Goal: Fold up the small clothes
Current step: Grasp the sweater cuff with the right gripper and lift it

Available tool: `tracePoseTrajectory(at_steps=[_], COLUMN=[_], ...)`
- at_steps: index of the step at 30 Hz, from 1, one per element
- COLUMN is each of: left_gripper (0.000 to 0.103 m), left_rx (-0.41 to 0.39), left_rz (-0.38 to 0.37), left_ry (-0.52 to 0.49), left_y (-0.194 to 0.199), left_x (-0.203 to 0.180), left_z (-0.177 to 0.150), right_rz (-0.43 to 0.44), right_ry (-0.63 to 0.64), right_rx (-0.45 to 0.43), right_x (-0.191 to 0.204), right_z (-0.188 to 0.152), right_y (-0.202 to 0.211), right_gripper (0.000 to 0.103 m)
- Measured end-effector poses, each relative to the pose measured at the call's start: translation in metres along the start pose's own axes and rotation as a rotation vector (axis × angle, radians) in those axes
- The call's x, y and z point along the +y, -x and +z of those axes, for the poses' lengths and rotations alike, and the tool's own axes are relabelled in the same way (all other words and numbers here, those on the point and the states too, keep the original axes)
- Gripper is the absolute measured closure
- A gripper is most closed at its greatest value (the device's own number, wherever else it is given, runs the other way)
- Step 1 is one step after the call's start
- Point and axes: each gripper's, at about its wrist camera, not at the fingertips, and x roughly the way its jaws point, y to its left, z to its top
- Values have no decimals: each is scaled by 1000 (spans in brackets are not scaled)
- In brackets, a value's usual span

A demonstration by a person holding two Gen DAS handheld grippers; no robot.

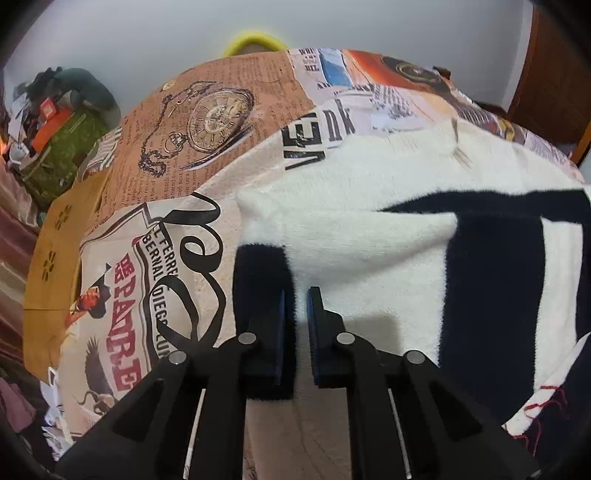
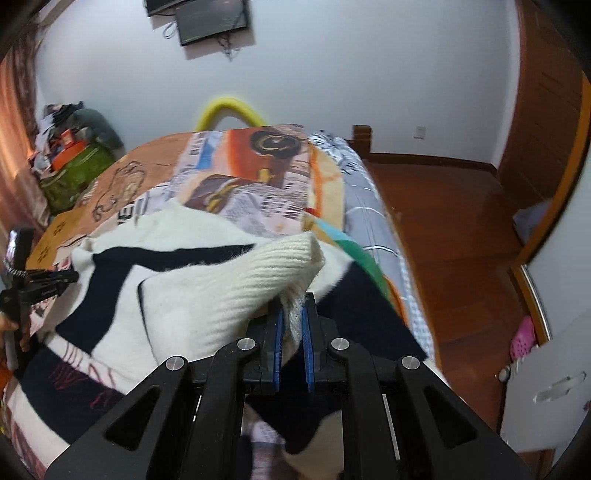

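The right tool (image 2: 292,314) pinches the white ribbed edge of the sweater (image 2: 207,291) above the bed (image 2: 258,192). The left tool (image 1: 295,306) is nearly closed on its navy cuff (image 1: 258,266).

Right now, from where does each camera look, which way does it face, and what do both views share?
Left wrist: on the left gripper, facing steeply down at the white and navy sweater on the printed blanket; its two fingers show.
Right wrist: on the right gripper, facing along the bed toward the wall screen; its fingers pinch the ribbed sweater edge, and the left gripper shows.
Shared: sweater, blanket, yellow hoop.
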Motion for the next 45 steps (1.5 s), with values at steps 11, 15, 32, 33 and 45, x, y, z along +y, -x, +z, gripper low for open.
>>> tracePoseTrajectory(at_steps=[11,15,32,33,45], left_gripper=[96,50,91,91,92], left_rx=[3,-19,-9,-26,19], left_rz=[-29,-129,-110,-91,11], left_ry=[118,78,47,44,144], left_y=[14,31,-8,-3,-13], left_x=[64,49,13,17,87], left_z=[-10,-7,33,33,25], right_rz=[25,33,70,76,75], right_ry=[2,11,27,22,-55], right_rx=[-42,-26,-15,-22,-43], right_x=[4,14,34,34,34], right_z=[8,7,5,7,9], right_y=[5,-3,-2,-1,-15], right_gripper=[95,94,94,94,95])
